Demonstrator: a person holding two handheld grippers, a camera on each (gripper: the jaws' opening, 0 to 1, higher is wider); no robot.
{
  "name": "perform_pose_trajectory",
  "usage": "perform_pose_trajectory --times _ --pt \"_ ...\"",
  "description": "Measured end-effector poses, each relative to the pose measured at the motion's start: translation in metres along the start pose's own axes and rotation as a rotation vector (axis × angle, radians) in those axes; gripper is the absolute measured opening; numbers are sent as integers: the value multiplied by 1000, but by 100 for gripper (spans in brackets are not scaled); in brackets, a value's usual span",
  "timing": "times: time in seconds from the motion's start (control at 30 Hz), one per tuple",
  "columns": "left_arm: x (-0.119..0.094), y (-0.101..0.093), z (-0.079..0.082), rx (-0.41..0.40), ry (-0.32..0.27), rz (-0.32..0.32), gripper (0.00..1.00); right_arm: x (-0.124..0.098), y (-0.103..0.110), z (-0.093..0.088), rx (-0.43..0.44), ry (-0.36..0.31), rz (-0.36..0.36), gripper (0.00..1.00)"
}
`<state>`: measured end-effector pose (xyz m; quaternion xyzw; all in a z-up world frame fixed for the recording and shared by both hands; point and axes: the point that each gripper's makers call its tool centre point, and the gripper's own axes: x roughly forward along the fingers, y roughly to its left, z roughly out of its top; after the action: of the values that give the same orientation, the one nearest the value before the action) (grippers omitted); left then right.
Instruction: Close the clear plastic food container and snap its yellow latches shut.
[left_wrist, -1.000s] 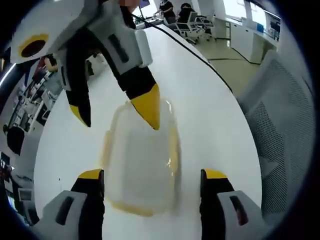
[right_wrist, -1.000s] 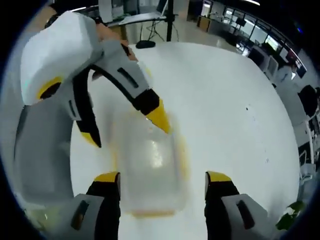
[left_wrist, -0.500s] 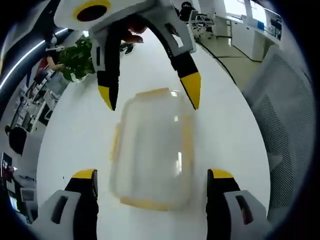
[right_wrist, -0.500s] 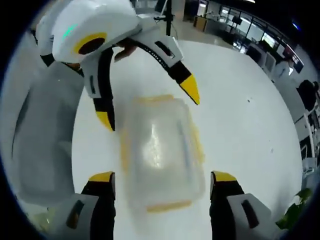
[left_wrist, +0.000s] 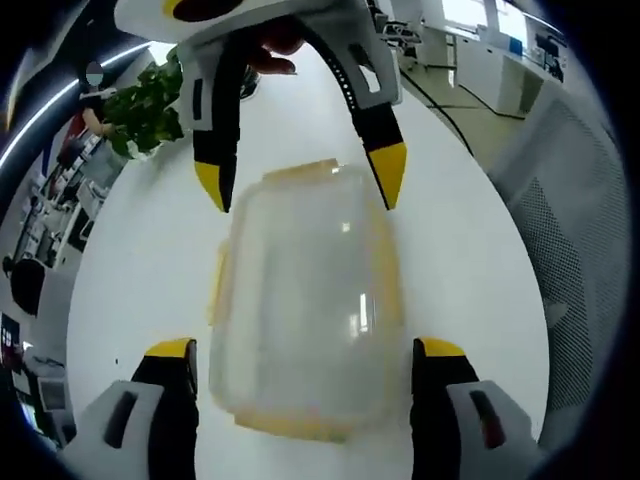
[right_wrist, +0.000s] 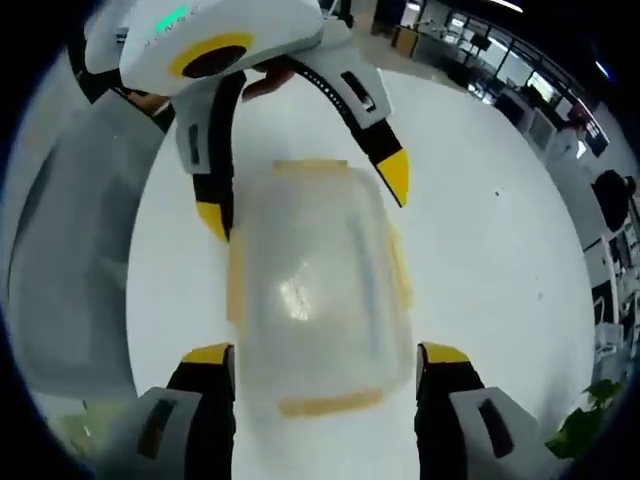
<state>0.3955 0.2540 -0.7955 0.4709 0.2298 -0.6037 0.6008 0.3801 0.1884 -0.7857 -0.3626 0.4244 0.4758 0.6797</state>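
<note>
Both claws, left claw (left_wrist: 300, 375) and right claw (right_wrist: 325, 385), gape apart, straddling the container (left_wrist: 305, 310) at twelve o'clock on the counter (left_wrist: 460, 260). Its lid looks seated, I think; uneven pressing could skid it sideways, latches (right_wrist: 330, 403) unsnapped.

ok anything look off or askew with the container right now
Nothing stands out. The clear container sits flat on the white table with its lid on, between the open left gripper and right gripper. Nothing spilled or cracked.

I read the container (left_wrist: 305, 310) as clear plastic, slightly frosted, glossy glints on the lid; latches (right_wrist: 330, 403) matt yellow plastic. Table (left_wrist: 470, 270) smooth white, faint sheen. Claw (left_wrist: 302, 350) shells hard white plastic, yellow-tipped
</note>
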Motion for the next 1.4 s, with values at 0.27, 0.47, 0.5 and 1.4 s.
perform_pose_trajectory --times 0.27,0.47,0.5,1.4 --pt "0 -1 -2 6 14 -4 78 -2 -1 2 -16 -12 -8 70" --pt "1 -1 -3 8 13 -1 77 -1 0 3 -32 -11 -2 69" --pt "1 -1 -3 7 12 -1 77 -1 1 4 -33 -11 -2 69" --pt "-15 -14 -21 -34 -4 13 77 8 18 26 -54 -18 12 69"
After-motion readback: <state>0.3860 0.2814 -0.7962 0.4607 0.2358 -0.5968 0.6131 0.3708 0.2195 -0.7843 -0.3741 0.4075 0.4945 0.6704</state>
